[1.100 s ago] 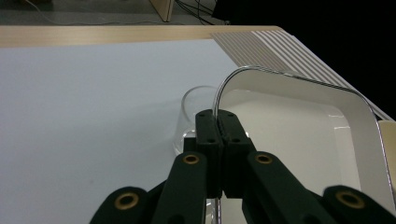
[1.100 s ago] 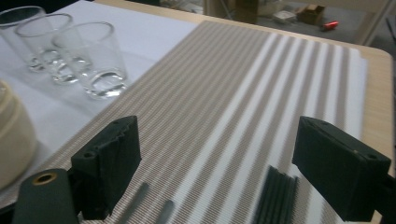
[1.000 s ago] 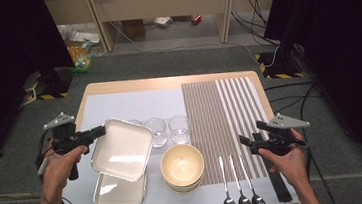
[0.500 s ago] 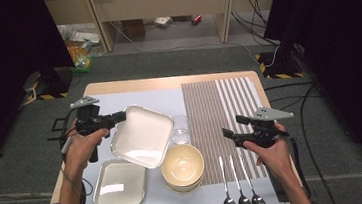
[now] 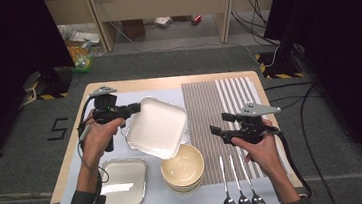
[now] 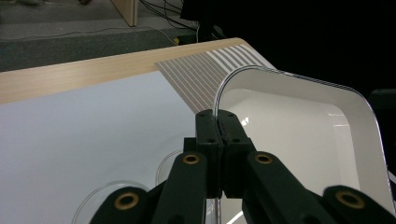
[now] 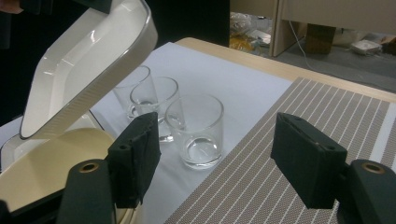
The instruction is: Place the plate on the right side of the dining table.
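While the left tool (image 5: 132,108) is clamped on the rim of a square white plate (image 5: 157,127), the plate is held tilted in the air above the table (image 5: 167,82), over the glasses (image 7: 196,128) and just behind the stack of cream bowls (image 5: 183,167). The right tool (image 5: 217,130) is held with its jaws wide apart and nothing between them (above the striped placemat (image 5: 219,98), well apart from the plate). A second square plate (image 5: 124,182) is seen lying flat at the near left, and three spoons (image 5: 241,196) are laid side by side at the near edge.
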The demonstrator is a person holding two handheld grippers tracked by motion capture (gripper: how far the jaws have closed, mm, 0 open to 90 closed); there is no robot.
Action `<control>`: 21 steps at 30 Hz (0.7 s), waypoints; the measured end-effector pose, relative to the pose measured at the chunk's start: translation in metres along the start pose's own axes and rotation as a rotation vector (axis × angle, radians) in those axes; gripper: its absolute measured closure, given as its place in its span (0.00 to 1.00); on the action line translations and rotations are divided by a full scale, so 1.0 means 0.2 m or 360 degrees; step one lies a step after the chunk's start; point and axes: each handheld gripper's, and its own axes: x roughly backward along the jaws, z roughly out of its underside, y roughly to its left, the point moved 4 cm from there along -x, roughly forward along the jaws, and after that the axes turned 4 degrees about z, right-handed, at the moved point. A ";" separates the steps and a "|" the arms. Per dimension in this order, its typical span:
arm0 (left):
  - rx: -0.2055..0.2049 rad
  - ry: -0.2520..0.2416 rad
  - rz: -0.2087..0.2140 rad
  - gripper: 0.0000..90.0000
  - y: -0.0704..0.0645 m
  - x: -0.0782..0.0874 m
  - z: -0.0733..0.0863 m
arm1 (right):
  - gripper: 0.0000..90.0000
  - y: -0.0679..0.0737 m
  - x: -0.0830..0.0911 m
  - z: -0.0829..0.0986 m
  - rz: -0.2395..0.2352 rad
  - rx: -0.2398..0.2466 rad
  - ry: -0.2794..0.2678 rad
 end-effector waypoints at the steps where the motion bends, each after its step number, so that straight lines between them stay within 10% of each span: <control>1: 0.0005 0.0001 0.0004 0.98 0.00 -0.01 0.00 | 0.36 0.01 0.00 -0.01 -0.0012 -0.0009 -0.0002; 21: -0.0023 0.0023 0.0100 0.98 -0.16 -0.17 -0.07 | 0.49 0.09 -0.12 -0.12 -0.0158 -0.0178 -0.0016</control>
